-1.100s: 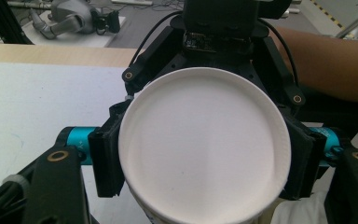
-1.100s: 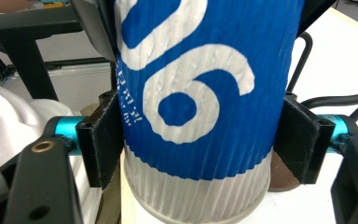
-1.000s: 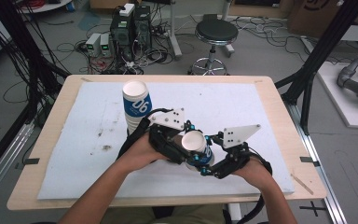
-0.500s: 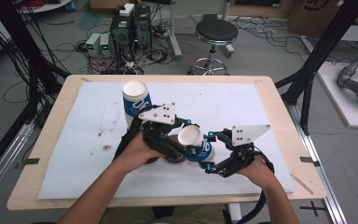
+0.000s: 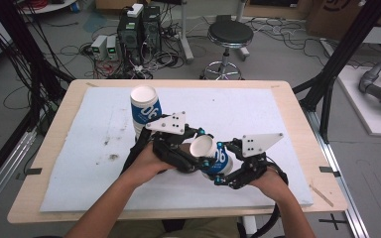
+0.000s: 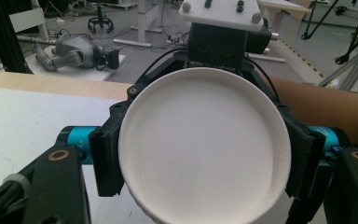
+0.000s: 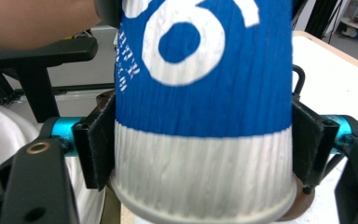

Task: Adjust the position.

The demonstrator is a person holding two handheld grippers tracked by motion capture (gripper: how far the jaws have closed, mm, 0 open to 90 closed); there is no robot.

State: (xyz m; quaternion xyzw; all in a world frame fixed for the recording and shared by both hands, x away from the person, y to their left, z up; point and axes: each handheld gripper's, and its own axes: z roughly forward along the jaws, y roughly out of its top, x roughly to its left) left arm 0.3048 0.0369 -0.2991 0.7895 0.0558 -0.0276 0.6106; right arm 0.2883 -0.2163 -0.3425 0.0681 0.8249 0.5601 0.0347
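A blue-and-white paper cup (image 5: 213,154) lies tilted above the white mat, its open mouth turned up and left. My left gripper (image 5: 194,149) is shut on its white mouth end; in the left gripper view the pads (image 6: 107,163) press both sides of the round white cup (image 6: 205,140). My right gripper (image 5: 223,166) comes from the right. Its jaws have just been closing, and its pads (image 7: 95,144) now press the ribbed cup body (image 7: 200,70). A stack of matching cups (image 5: 144,106) stands upright behind the left hand.
The white mat (image 5: 94,163) covers most of the wooden table (image 5: 297,114). Black frame posts (image 5: 342,54) rise at the right and left. A stool (image 5: 229,37) and computer boxes (image 5: 139,29) sit on the floor beyond the far edge.
The held cup and the left gripper's white plate have shifted slightly to the left. Both hands keep their place and the cup stack has not moved.
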